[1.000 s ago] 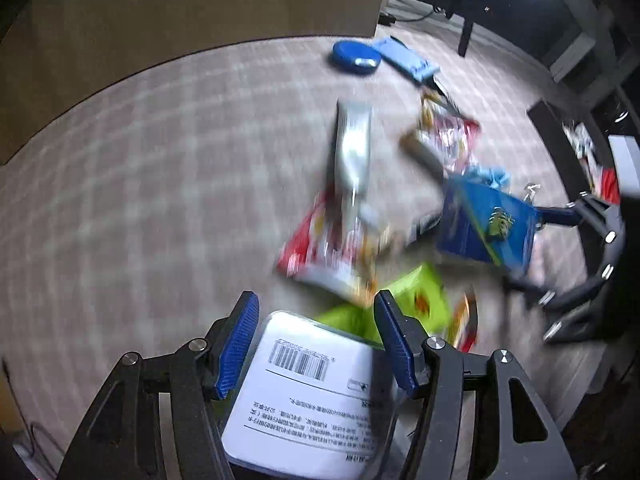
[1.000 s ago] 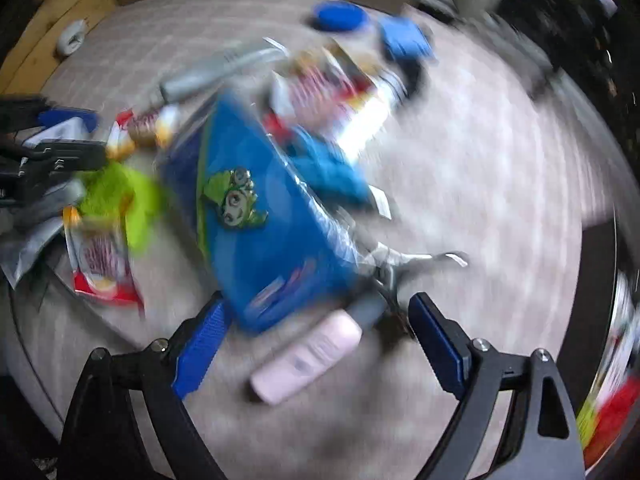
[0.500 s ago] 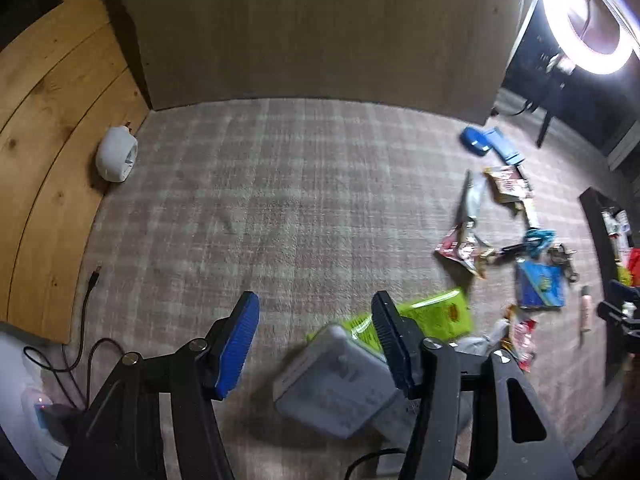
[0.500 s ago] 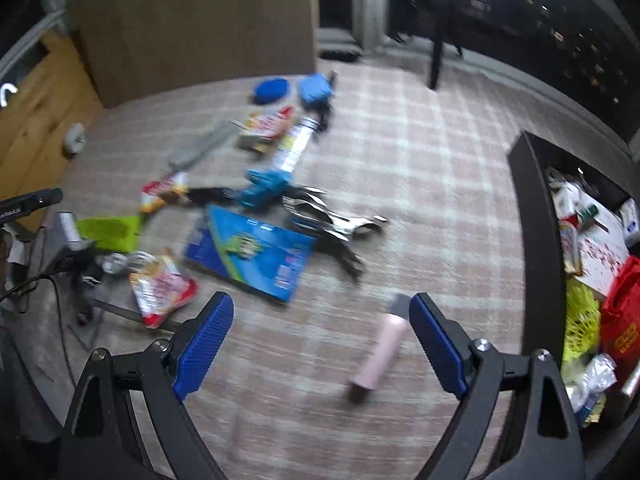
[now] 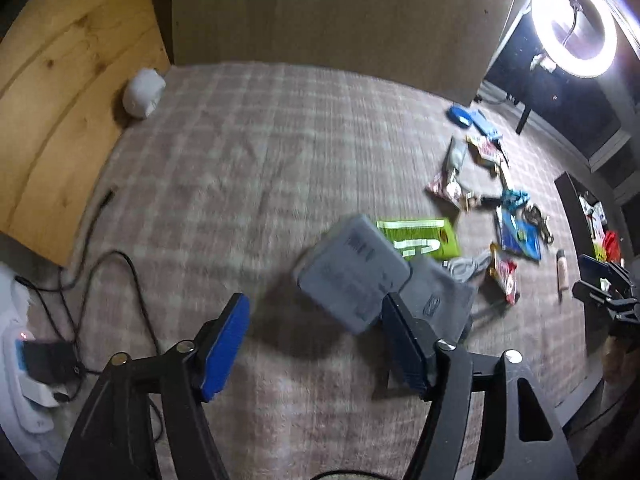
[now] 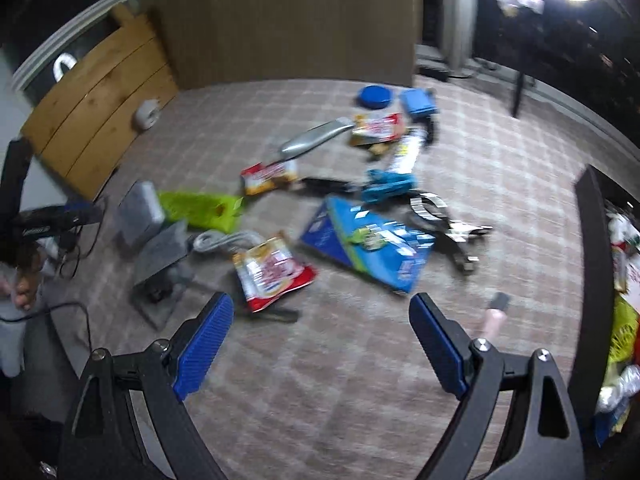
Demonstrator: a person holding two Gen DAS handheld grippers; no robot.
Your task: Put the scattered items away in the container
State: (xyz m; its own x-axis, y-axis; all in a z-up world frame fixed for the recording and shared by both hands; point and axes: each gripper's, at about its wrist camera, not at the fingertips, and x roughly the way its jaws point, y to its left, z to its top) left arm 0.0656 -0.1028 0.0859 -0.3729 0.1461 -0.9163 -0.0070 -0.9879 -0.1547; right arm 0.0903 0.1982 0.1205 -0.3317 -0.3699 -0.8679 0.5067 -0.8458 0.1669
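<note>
Box (image 5: 352,272) seemingly partly on pouch (image 5: 420,238), beside packet (image 5: 505,276)

The supporting surface is a plaid carpet (image 6: 320,380) in pale pink and grey. Lying directly on it: a grey flat box (image 5: 352,272), a lime-green packet (image 6: 200,210) beside the box, a red-and-white snack packet (image 6: 272,272), a blue carton (image 6: 368,244), locking pliers (image 6: 452,232), a silver pouch (image 6: 312,140), a blue round lid (image 6: 375,97), a pink tube (image 5: 563,270), and a black cable (image 5: 100,272) near the left edge.
</note>
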